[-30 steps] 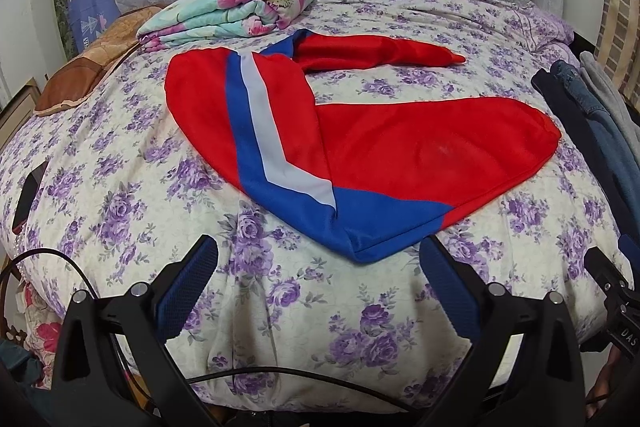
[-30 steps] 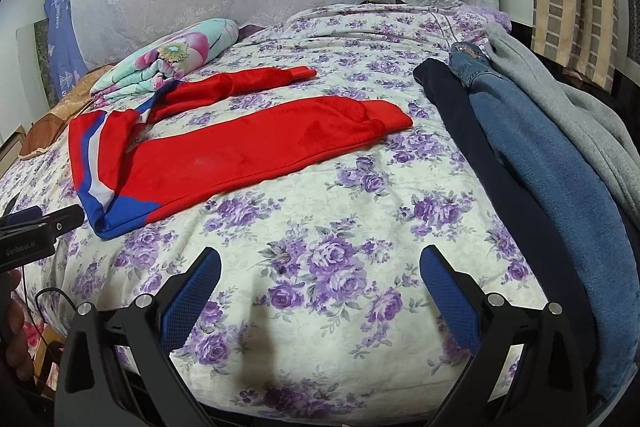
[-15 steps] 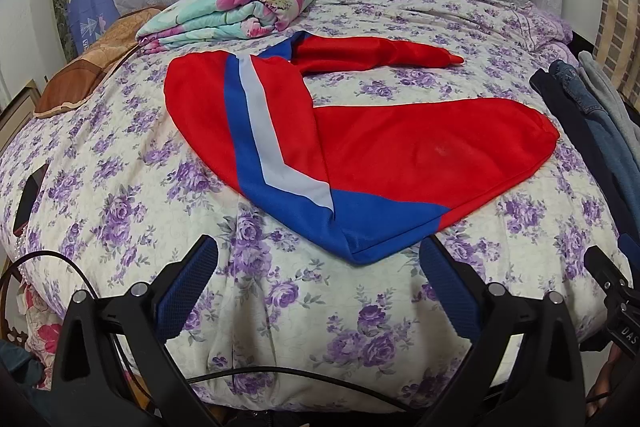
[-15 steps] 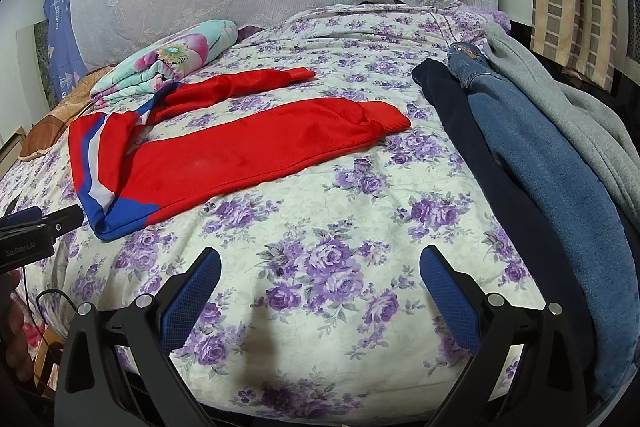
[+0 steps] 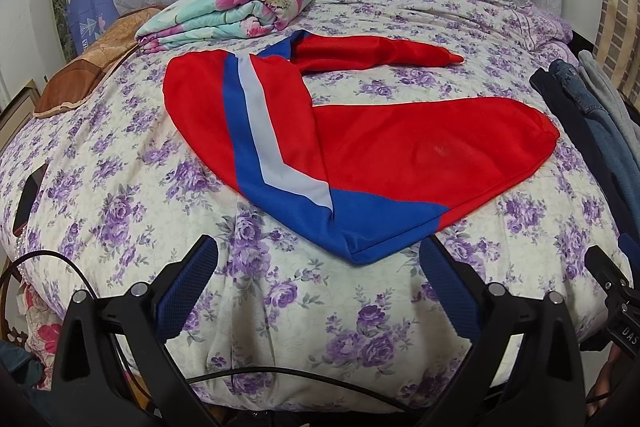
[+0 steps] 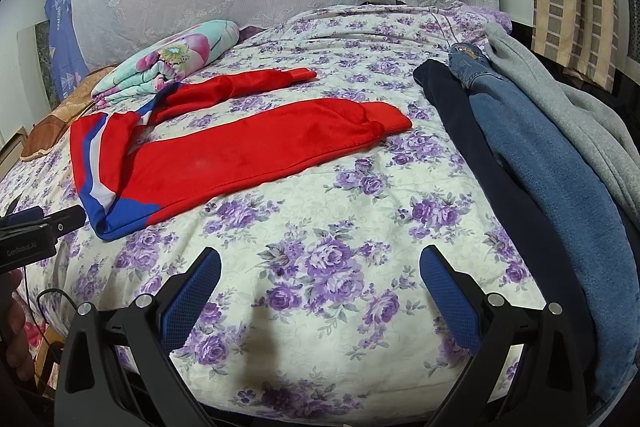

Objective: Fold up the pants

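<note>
Hovering | left hand-held gripper (image 5: 318,263) spread wide, empty, near red pants (image 5: 400,155); right hand-held gripper (image 6: 320,263) likewise

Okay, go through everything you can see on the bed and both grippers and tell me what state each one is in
Red track pants with blue and white stripe: spread flat on the bed, legs splayed apart, not folded.
Floral teal blanket: folded.
Dark navy, blue denim and grey garments: laid out lengthwise side by side, overlapping.
Left gripper: open, empty.
Right gripper: open, empty.
</note>
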Tool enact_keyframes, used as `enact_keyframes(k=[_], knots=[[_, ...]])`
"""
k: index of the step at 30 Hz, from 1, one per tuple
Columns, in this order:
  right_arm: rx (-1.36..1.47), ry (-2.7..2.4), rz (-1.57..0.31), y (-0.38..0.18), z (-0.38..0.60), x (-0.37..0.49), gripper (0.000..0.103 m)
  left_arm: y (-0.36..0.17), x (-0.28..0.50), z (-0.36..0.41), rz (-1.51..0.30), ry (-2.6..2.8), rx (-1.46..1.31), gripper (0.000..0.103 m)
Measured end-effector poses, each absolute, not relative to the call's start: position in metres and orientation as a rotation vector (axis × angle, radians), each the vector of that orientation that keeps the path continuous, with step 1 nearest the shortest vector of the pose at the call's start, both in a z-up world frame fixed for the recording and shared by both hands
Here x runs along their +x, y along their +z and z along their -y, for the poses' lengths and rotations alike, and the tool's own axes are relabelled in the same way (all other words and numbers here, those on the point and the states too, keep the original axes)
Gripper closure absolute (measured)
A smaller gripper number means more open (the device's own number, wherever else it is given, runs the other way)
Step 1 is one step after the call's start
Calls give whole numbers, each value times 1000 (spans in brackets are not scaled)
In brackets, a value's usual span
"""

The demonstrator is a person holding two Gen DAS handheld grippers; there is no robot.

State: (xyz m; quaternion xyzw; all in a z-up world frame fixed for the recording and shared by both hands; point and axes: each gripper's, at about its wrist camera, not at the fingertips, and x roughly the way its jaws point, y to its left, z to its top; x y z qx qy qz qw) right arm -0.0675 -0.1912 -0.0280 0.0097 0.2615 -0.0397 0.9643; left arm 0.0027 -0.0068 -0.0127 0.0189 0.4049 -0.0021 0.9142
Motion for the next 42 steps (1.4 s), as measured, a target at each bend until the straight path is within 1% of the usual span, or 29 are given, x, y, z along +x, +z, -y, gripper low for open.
enact_keyframes(k=[19,23,28,32,34,35,37,38,41,42], knots=[[18,-78,-540,-31,191,-66,3,-14,5,9,-839,3,46,5],[23,-79,-547,-33,194,-62,3,-19,17,9,-844,81,136,5],[34,-79,-558,-35,201,-51,3,-14,60,8,-828,201,304,4],[39,-71,-586,-40,204,-38,3,-14,126,32,-844,252,479,4],[41,-75,-584,-38,208,-34,3,-27,164,43,-839,345,641,4],[43,-79,-582,-37,210,-33,3,-34,178,41,-866,384,678,4],[51,-94,-574,-32,218,-29,3,-46,200,18,-957,432,652,4],[56,-99,-569,-30,222,-28,3,-45,201,6,-975,436,612,4],[76,-107,-556,-25,237,-21,3,-30,179,-38,-971,409,465,6],[82,-102,-559,-24,240,-18,3,-25,168,-55,-978,407,419,8]])
